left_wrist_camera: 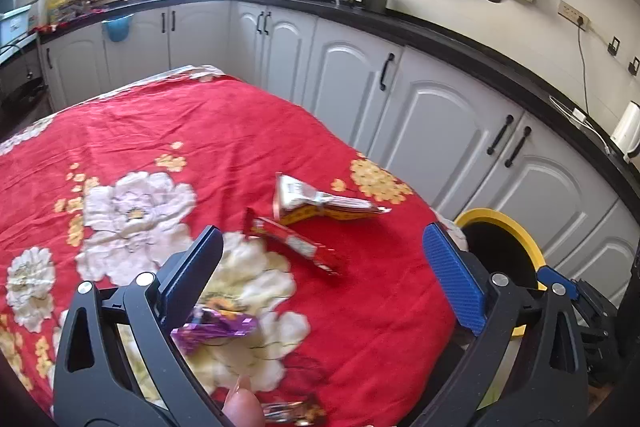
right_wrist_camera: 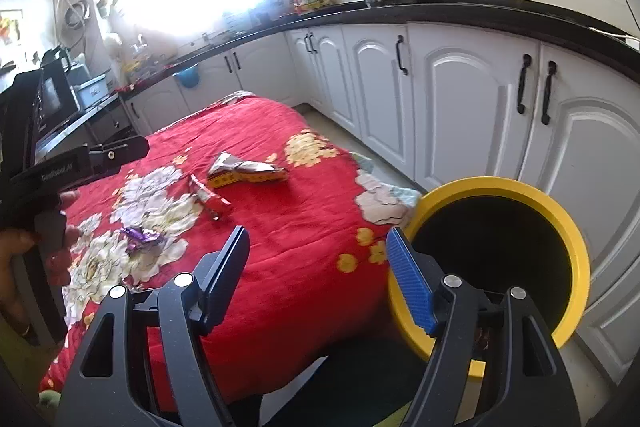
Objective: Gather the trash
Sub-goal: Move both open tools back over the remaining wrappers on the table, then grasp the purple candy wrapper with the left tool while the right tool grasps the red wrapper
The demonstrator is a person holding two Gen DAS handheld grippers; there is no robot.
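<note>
Purple wrapper (left_wrist_camera: 214, 327) sits closest to the left wrist cam, low between the left gripper (left_wrist_camera: 320, 255) fingers and just beside the dark finger (left_wrist_camera: 192, 279), lying on the red floral cloth (left_wrist_camera: 200, 131). Jaws stand wide apart w/ nothing pinched; can't tell if the finger actually touches the foil (blur there). A fingertip (left_wrist_camera: 242, 407) shows at the bottom edge, and another shiny scrap (left_wrist_camera: 288, 411) beside it, too cut off to ID.

Right gripper (right_wrist_camera: 316, 263) is also open and empty, its blue pad (right_wrist_camera: 412, 287) right at the rim of the yellow bin (right_wrist_camera: 576, 247), which stands off the table's right edge, in front of the white cabinets (right_wrist_camera: 460, 99).

Further out on the cloth: red wrapper (left_wrist_camera: 296, 241), then silver-yellow wrapper (left_wrist_camera: 320, 201) beyond it, the two near each other, both well short of the bin.

Key relation, imo: the purple piece lies on the left side of the table, far nearer the left hand (right_wrist_camera: 24, 255) than the right. Its long axis runs roughly across the left jaws, so closing as-is would likely catch it by the ends; a wrist roll may suit better. Red wrapper's long axis runs diagonally, toward the bin side.
</note>
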